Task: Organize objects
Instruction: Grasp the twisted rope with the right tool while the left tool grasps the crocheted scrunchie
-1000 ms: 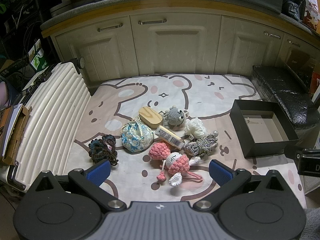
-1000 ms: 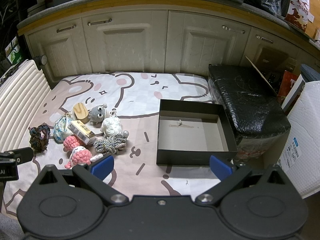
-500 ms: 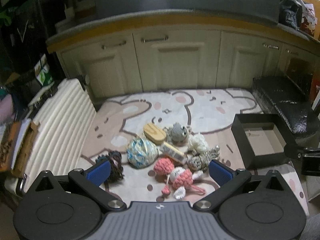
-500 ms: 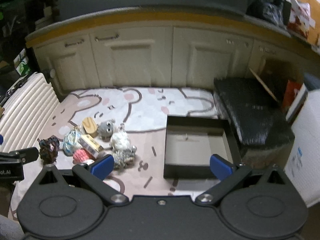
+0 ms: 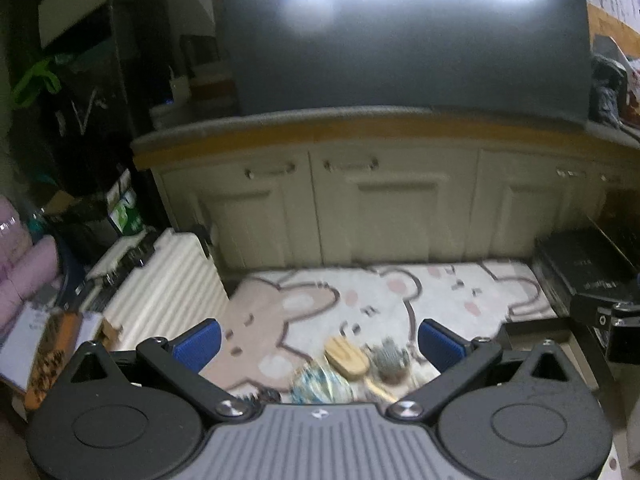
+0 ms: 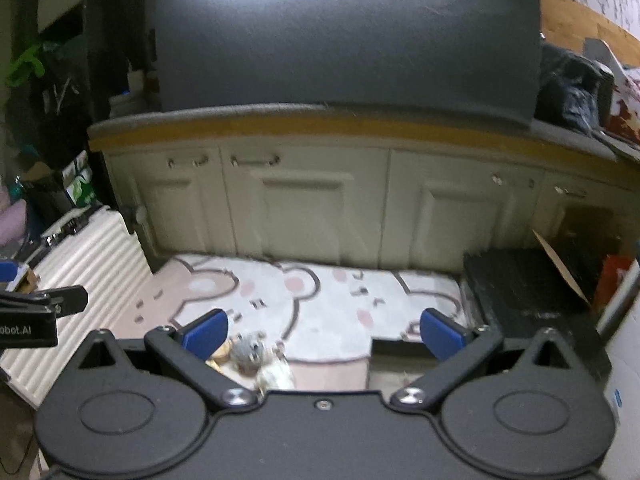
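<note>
Left gripper (image 5: 318, 345): jaws spread wide, nothing between the blue pads, held high and aimed at the cabinets (image 5: 380, 208) more than at the mat.
Right gripper (image 6: 324, 330): likewise spread wide and empty, raised to about the same level.
Toys: a small pile low in both views, lying on the bear-print mat (image 5: 360, 300) near its front-left part, partly hidden behind the gripper bodies.
What shows of them: a wooden oval piece (image 5: 346, 356) touching a grey crocheted animal (image 5: 388, 362), a blue-and-white knitted bundle (image 5: 320, 384) just in front; everything is motion-blurred, so finer detail is lost.
Box: only the far edge of the dark box (image 6: 396, 345) peeks out on the mat's right side, beside a black case (image 6: 524, 296).
Step in hand: my guess is nothing is sorted yet and the first pick is still ahead.
Doing it well: tip one gripper back down until the pile sits between the pads, choose an outer toy, close on its middle, not a dangling cord.
Handling: soft yarn should squash and grip easily.
</note>
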The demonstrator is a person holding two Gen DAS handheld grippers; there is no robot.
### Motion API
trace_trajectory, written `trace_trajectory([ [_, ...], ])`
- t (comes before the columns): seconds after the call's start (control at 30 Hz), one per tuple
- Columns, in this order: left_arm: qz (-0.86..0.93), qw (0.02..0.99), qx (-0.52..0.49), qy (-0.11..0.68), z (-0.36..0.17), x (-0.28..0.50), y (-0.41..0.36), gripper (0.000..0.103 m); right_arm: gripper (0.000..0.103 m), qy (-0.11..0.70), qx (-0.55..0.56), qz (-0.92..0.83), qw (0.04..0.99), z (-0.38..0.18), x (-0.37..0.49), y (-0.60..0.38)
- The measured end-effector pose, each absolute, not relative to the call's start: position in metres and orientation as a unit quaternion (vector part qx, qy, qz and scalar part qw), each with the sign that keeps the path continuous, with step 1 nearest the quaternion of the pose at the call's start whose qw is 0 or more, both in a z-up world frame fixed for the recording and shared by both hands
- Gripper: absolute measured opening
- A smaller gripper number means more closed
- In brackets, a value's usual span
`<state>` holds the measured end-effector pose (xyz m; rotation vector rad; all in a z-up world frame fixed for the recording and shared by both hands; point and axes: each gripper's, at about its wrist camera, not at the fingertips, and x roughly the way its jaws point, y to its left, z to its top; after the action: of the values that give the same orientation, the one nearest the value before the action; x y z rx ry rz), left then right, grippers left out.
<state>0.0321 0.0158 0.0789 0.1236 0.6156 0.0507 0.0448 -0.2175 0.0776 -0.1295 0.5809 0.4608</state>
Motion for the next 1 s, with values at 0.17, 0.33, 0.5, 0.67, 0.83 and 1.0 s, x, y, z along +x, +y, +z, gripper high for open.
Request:
trace_trajectory([
  [0.17, 0.038, 0.956, 0.067, 0.282, 0.086, 0.055, 0.023, 0.103, 0.103, 0.276, -0.055, 0.243, 0.928, 0.076, 0.062, -0.201],
  [0.33, 0.052, 0.956, 0.072, 0.280, 0.072, 0.080, 0.035, 0.103, 0.103, 0.287, -0.043, 0.250, 0.924, 0.059, 0.085, -0.186],
  [0.5, 0.044, 0.949, 0.075, 0.302, 0.040, 0.109, 0.049, 0.103, 0.103, 0.318, -0.041, 0.249, 0.914, 0.027, 0.111, -0.176],
  [0.67, 0.072, 0.939, 0.077, 0.328, 0.003, 0.139, 0.067, 0.103, 0.103, 0.342, -0.033, 0.244, 0.907, -0.010, 0.130, -0.169],
  [0.83, 0.088, 0.929, 0.063, 0.355, -0.033, 0.163, 0.085, 0.103, 0.103, 0.344, -0.055, 0.251, 0.903, -0.043, 0.138, -0.161],
  [1.0, 0.114, 0.912, 0.015, 0.393, -0.066, 0.180, 0.109, 0.103, 0.103, 0.361, -0.069, 0.258, 0.894, -0.071, 0.144, -0.157],
])
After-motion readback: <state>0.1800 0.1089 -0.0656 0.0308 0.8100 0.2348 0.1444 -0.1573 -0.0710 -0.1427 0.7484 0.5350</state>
